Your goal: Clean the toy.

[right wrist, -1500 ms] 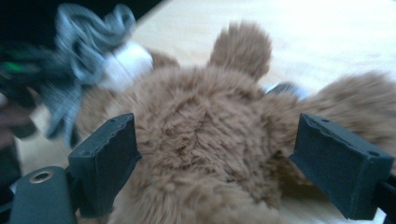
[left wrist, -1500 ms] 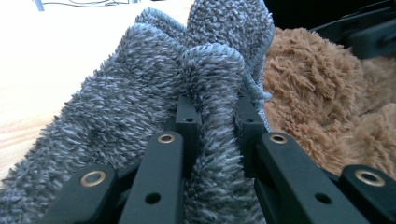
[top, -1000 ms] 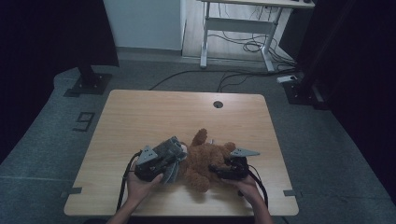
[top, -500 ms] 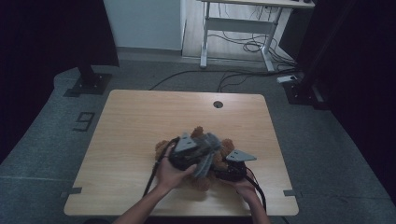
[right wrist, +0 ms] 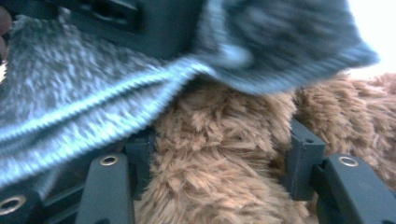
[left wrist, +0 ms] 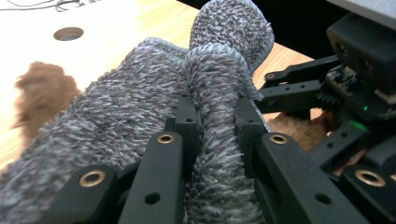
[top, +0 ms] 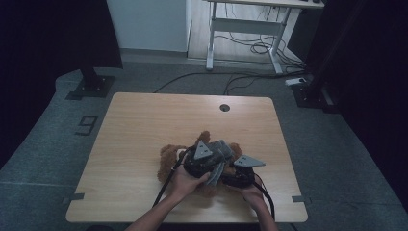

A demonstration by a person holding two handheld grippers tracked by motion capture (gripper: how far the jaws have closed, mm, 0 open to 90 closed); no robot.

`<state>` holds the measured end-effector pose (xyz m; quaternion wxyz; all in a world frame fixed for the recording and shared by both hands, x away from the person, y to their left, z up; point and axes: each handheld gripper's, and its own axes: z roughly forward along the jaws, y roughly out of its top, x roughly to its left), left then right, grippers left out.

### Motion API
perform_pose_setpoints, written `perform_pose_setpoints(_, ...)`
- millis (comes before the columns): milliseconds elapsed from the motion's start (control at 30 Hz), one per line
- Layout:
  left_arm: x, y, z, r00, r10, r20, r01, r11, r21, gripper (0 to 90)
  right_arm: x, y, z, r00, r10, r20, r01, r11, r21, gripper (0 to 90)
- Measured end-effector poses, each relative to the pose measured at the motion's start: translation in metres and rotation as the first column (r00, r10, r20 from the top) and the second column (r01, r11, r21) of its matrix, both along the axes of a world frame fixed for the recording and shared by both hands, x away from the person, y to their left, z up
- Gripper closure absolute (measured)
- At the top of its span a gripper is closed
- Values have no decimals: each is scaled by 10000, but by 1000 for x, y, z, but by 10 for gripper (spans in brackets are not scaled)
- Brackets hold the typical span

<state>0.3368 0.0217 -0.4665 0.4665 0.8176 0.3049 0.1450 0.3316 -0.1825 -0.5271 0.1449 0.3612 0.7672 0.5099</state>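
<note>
A brown teddy bear (top: 168, 156) lies on the wooden table (top: 144, 120) near its front edge. Over it hangs a fuzzy grey knitted garment (left wrist: 140, 93), with my left gripper (left wrist: 217, 112) shut on a fold of it. In the high view the garment (top: 222, 147) sits on the bear's middle, right beside my right gripper (top: 231, 179). In the right gripper view my right gripper (right wrist: 219, 149) has just been closing, and its pads press brown fur (right wrist: 210, 116) from both sides. The grey ribbed hem (right wrist: 70, 107) drapes just above them.
A round cable hole (top: 224, 107) sits at the table's far edge. Behind the table stand a white desk frame (top: 240, 24) and floor cables (top: 250, 48). A dark stand base (top: 91, 84) is at the back left.
My left hand has carried the grey garment from the bear's left side rightward over the bear, up against the right gripper. The right hand has stayed put.
</note>
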Motion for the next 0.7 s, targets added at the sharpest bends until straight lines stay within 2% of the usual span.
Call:
perform_pose_setpoints(100, -3, 6, -2, 9982, 310, 507, -330, 9987, 395, 765, 1, -1, -1, 9997, -189, -185, 192, 9997, 159, 428)
perform_pose_setpoints(300, -2, 31, -2, 9941, 831, 692, -868, 9949, 517, 765, 2, -2, -2, 9993, -286, -252, 293, 9992, 286, 431)
perform_pose_setpoints(367, -6, 41, -2, 9906, 951, 981, -1015, 9929, 625, 766, 2, -2, -2, 9994, -252, -245, 260, 9992, 304, 430)
perform_pose_setpoints(533, -20, 59, 5, 9807, 1161, 1575, -1235, 9916, 375, 768, 1, -1, -3, 9995, -248, -209, 255, 9991, 338, 431)
perform_pose_setpoints(700, -21, 80, 8, 9847, 1260, 1204, -1217, 9917, -427, 768, 0, -2, -4, 9995, -264, -171, 271, 9989, 392, 430)
